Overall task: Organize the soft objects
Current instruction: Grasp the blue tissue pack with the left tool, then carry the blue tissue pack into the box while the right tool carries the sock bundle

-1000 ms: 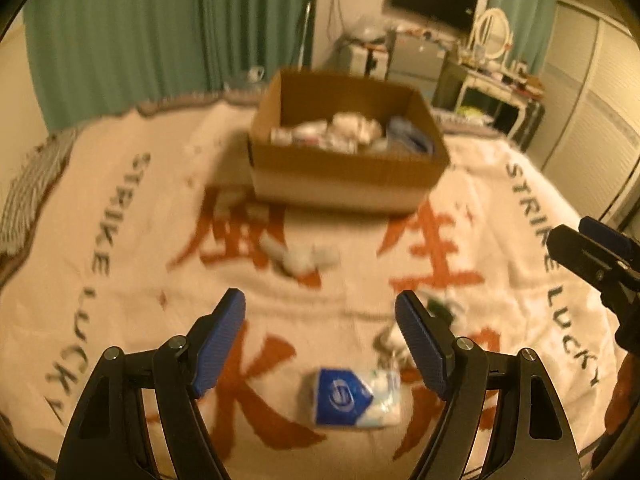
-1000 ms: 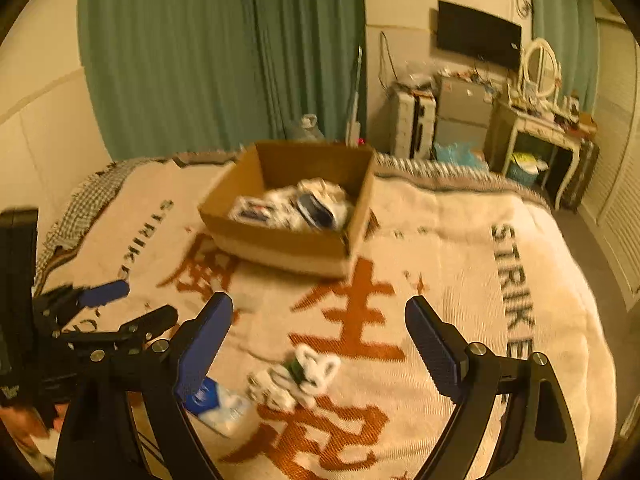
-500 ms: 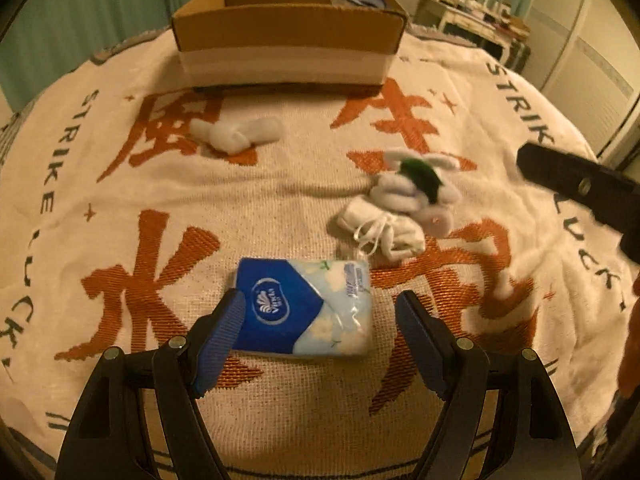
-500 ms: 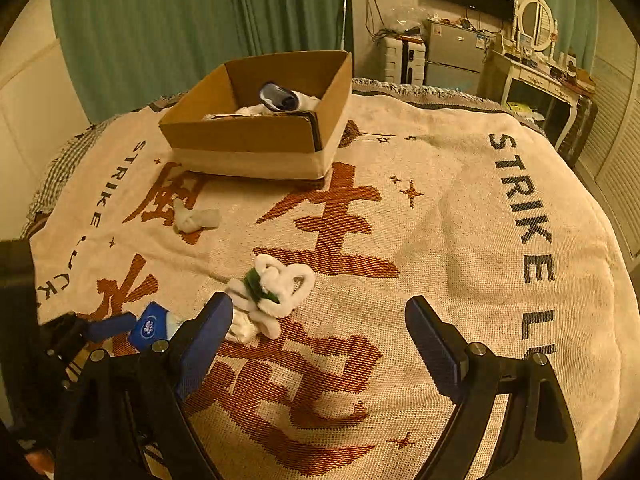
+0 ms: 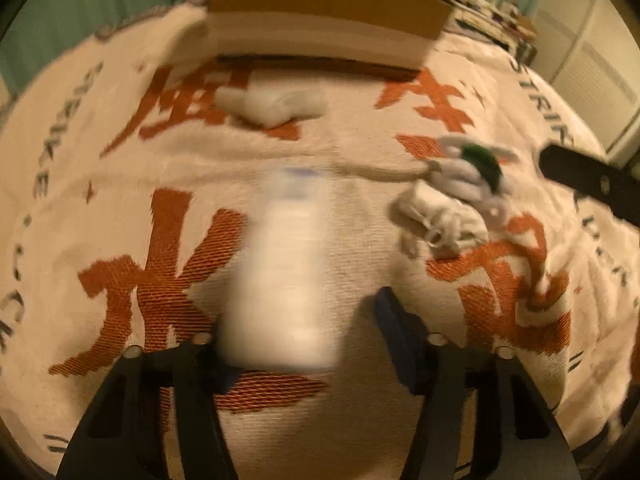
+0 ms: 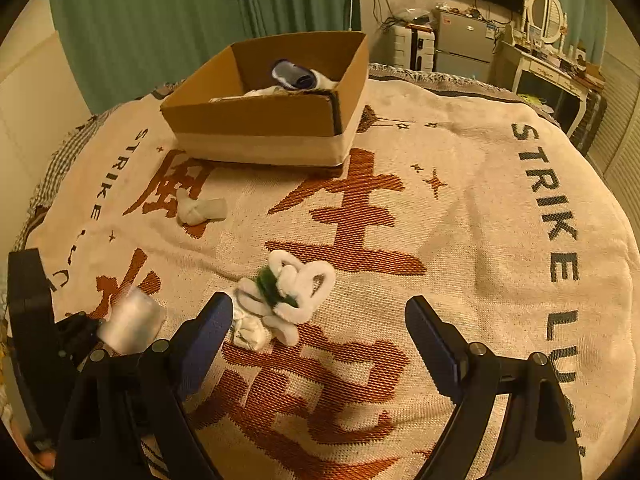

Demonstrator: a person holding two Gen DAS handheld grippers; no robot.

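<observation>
Three soft things are seen loose on the blanket: a tissue pack blurred at lower centre between the spread jaws of the left gripper, a knotted sock at left, and a white bundle before the right gripper, whose jaws are also spread. Judged light and squashy, the pack is best pinched across its narrow sides for the box.

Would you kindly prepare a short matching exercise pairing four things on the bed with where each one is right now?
Things:
1. tissue pack
2. knotted white sock
3. white and green bundle
4. cardboard box

Places:
A. at the far end of the blanket
B. between the right gripper's open fingers, just ahead
C. at the left gripper
D. alone, just in front of the box

Pairs: 1-C, 2-D, 3-B, 4-A
</observation>
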